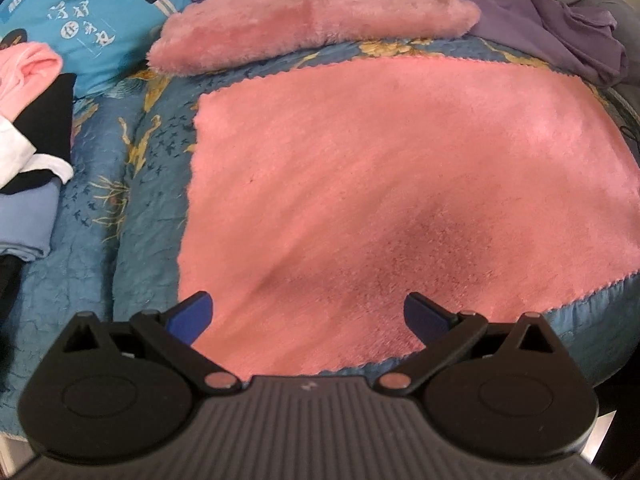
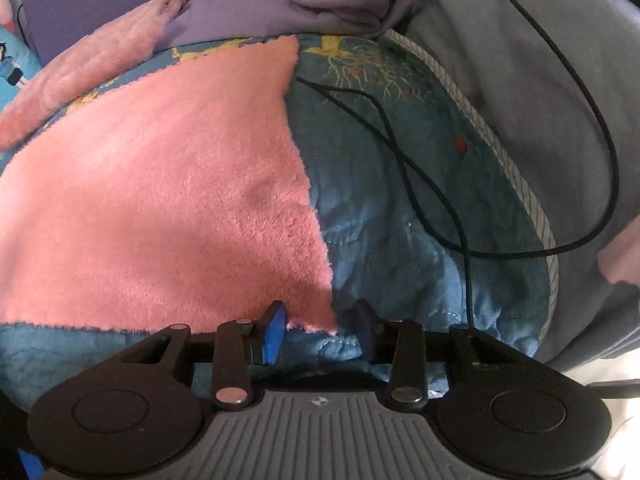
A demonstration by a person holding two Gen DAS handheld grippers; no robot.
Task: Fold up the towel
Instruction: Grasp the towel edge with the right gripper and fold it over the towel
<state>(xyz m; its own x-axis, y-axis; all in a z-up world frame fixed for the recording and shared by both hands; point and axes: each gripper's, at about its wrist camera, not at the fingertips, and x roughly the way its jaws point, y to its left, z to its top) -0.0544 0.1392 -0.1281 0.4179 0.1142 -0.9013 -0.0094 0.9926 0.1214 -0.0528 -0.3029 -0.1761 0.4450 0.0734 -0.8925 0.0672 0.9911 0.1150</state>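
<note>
I count 1 pink towel [image 1: 400, 184], flat and fuzzy on the bedspread [image 1: 140, 216], 2 grippers. Left gripper [image 1: 308, 316] gapes wide w/ nothing gripped; right gripper [image 2: 320, 328] is parted around the towel's corner, not clamped.

Each gripper is built the same way. The left gripper [image 1: 308, 316] has a dark grey body with fine ribs along it and a small pale mark at the middle of its front edge. Two round black discs sit at both sides, and black link bars go forward from silver round rivets. The fingers [image 1: 192, 316] carry blue pads. The right gripper [image 2: 320, 328] shows the same ribbed grey body, black discs, silver rivets and blue-padded fingers [image 2: 274, 332]
</note>
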